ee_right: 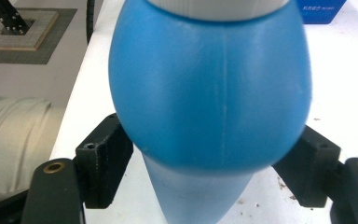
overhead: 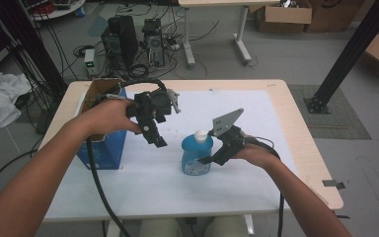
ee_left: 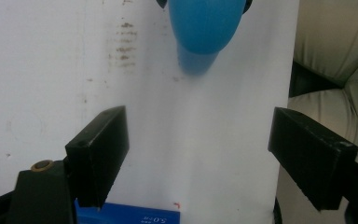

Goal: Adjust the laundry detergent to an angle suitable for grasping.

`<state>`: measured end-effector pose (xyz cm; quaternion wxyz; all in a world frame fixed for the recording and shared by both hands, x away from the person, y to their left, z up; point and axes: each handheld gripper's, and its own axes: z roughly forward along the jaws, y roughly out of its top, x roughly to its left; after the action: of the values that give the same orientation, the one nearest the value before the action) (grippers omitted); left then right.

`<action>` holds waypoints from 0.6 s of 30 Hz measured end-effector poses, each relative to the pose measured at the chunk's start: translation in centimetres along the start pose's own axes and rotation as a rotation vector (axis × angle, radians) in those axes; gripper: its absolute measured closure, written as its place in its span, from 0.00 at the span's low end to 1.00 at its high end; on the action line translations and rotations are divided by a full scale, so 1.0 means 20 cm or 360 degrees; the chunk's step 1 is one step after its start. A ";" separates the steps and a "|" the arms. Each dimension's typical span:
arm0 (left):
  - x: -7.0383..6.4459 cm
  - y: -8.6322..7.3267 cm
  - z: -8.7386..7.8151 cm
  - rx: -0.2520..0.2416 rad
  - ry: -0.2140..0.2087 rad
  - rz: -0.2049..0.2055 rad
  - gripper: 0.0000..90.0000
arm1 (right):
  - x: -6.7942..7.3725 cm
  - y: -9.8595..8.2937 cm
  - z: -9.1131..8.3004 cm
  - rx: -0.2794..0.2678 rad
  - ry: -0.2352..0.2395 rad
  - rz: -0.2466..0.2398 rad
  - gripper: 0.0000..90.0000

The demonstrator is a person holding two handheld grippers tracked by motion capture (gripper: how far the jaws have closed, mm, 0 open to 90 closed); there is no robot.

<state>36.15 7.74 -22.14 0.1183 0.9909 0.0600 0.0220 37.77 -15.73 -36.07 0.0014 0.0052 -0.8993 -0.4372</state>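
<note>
Clearly the grasp is made: the right gripper [ee_right: 209,163] has its jaws closed on the lower body of the blue bottle [ee_right: 209,93], one jaw pressing each flank, with the white cap [overhead: 201,134] above them. Beyond those jaws the bottle seems to stand upright on the white table [overhead: 256,113], whether lifted I cannot tell. Farther off, the left gripper [ee_left: 198,154] hangs with jaws wide and empty, the bottle ahead of their gap and the blue box [overhead: 101,148] behind. Moving the bottle, likely toward that box, remains.
</note>
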 end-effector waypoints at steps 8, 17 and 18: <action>0.00 0.00 0.00 0.0000 -0.0001 -0.0004 0.23 | 0.00 0.00 -0.02 -0.0018 -0.0032 0.0013 0.21; 0.00 0.00 0.00 -0.0004 -0.0001 -0.0006 0.23 | 0.00 0.00 -0.05 -0.0029 -0.0049 0.0036 0.17; 0.00 0.00 0.00 0.0001 -0.0001 -0.0005 0.23 | 0.01 0.00 -0.06 -0.0032 -0.0051 0.0037 0.17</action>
<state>36.15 7.65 -22.13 0.1181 0.9909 0.0614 0.0214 37.64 -16.65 -35.36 -0.0078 -0.0121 -0.8948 -0.4463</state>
